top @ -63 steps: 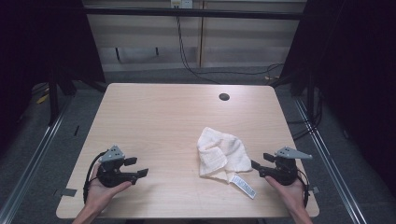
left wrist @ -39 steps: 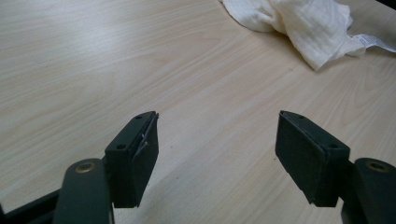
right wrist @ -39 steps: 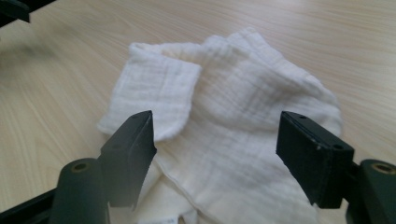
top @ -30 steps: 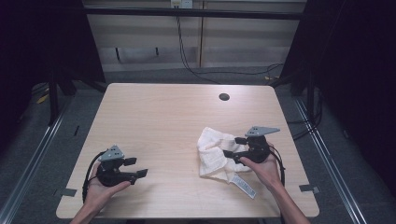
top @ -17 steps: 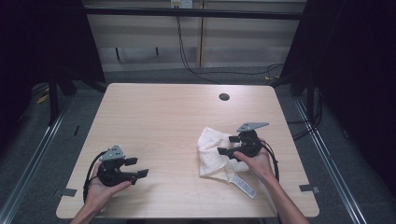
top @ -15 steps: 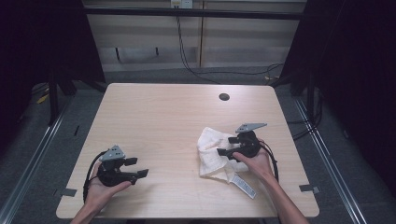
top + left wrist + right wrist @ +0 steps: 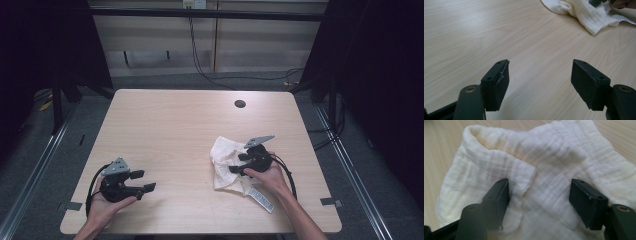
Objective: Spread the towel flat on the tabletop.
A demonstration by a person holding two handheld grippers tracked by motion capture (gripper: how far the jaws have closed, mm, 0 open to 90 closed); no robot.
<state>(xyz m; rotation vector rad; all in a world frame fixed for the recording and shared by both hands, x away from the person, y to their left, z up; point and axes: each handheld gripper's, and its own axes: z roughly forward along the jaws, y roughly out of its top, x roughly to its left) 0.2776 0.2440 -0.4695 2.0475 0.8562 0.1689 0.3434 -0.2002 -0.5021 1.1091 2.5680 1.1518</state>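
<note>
Two grippers are at work over the wooden table [image 7: 170, 130], each in one of the person's hands. The right gripper [image 7: 238, 163] sits low on the white cloth [image 7: 223, 152], which lies crumpled on the right half of the table, near the front edge. In the right gripper view its jaws stand wide, and they have just been closing a little; a folded flap of the cloth [image 7: 524, 180] lies between them, the left pad touching its edge, the right pad clear of any pinch (nothing is clamped yet). A white label [image 7: 261, 196] trails from the cloth toward the person. The left gripper [image 7: 141, 181] rests well apart at the front left, jaws wide open over bare wood [image 7: 534, 75], holding nothing.
</note>
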